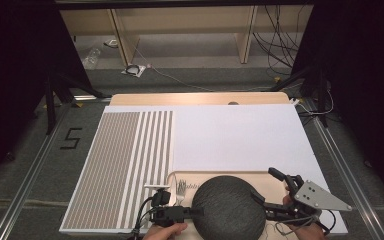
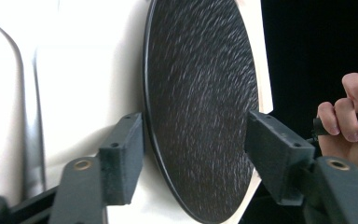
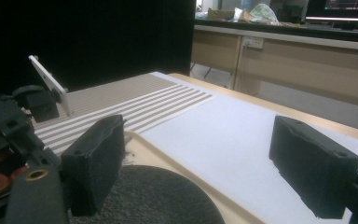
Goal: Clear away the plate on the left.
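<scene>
Plate (image 1: 228, 209), round, dark, with a rough rippled surface.

Even overhead light brightens the white-covered table (image 1: 240, 135); the surroundings fall to black. The round dark textured plate (image 2: 200, 102) shows motion smear in the left gripper view, and nearby black jaws look soft.

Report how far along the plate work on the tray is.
Done: the dark plate lies flat on the wooden tray, beside the fork. In hand: the left gripper has its jaws apart either side of the plate's rim, not pressing it. The right gripper hovers open above the plate's other side. Left: drawing both grippers clear, judging by this.
</scene>
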{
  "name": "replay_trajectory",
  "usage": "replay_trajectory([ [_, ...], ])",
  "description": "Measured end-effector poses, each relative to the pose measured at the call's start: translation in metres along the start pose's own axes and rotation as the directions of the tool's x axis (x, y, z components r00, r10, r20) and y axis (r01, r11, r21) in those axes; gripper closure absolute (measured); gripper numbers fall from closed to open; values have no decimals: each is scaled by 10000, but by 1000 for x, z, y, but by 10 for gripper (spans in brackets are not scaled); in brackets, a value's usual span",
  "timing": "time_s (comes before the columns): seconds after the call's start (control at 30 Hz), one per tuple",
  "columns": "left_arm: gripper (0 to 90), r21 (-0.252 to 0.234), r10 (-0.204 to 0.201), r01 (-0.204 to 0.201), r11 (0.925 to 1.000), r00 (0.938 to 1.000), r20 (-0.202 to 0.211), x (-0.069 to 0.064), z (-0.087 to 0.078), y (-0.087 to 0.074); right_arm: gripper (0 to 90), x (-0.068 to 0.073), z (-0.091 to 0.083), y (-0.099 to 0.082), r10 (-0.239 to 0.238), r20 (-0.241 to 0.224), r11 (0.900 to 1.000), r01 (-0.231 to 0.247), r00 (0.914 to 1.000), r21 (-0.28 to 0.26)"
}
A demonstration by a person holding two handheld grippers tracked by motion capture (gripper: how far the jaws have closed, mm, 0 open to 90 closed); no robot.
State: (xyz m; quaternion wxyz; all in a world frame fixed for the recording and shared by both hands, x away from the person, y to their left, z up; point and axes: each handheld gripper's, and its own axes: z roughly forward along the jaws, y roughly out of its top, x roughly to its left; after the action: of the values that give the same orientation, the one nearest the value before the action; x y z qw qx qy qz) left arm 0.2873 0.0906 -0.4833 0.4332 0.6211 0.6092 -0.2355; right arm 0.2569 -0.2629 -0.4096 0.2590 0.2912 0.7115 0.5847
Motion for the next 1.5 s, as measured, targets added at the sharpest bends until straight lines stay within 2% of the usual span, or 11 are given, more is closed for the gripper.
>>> replay_trajectory([
  [0.17,360,-412,990,-1004,9941,9944,-358,-5,-12,6,192,0,0,0,15,28,10000,-15,10000,-3],
  [0.37,346,-692,1947,-1998,9774,9781,-734,-10,-23,9,192,1,0,0,-3,18,10000,3,10000,-11],
  [0.43,344,-822,2349,-2429,9666,9673,-958,-13,-26,10,192,1,0,0,14,24,10000,-14,10000,0],
  [0.8,321,-1627,4329,-4556,8752,8876,-1573,-22,-46,16,192,1,0,0,7,36,10000,-7,10000,-2],
  [0.9,321,-1954,4503,-4763,8573,8777,-1639,-19,-52,20,192,0,0,0,8,38,10000,-8,10000,-15],
  [0.97,319,-2101,4773,-5067,8361,8608,-1767,-19,-57,21,192,0,0,0,40,33,10000,-40,10000,-22],
  [1.03,313,-2233,4929,-5224,8229,8520,-1767,-19,-61,22,192,0,0,0,45,33,10000,-45,10000,-8],
  [1.13,304,-2299,5324,-5674,7907,8227,-1994,-20,-65,21,192,0,0,0,71,27,10000,-71,10000,-14],
  [1.23,299,-2395,5556,-5926,7690,8050,-2079,-21,-67,21,192,0,-1,0,141,23,9999,-141,9999,-55],
  [1.33,294,-2451,5916,-6341,7333,7729,-2295,-22,-70,20,192,-1,-1,0,149,27,9999,-149,9999,-57],
  [1.5,291,-2638,6106,-6585,7049,7525,-2468,-22,-75,20,192,-1,-1,0,149,28,9999,-149,9999,-44],
])
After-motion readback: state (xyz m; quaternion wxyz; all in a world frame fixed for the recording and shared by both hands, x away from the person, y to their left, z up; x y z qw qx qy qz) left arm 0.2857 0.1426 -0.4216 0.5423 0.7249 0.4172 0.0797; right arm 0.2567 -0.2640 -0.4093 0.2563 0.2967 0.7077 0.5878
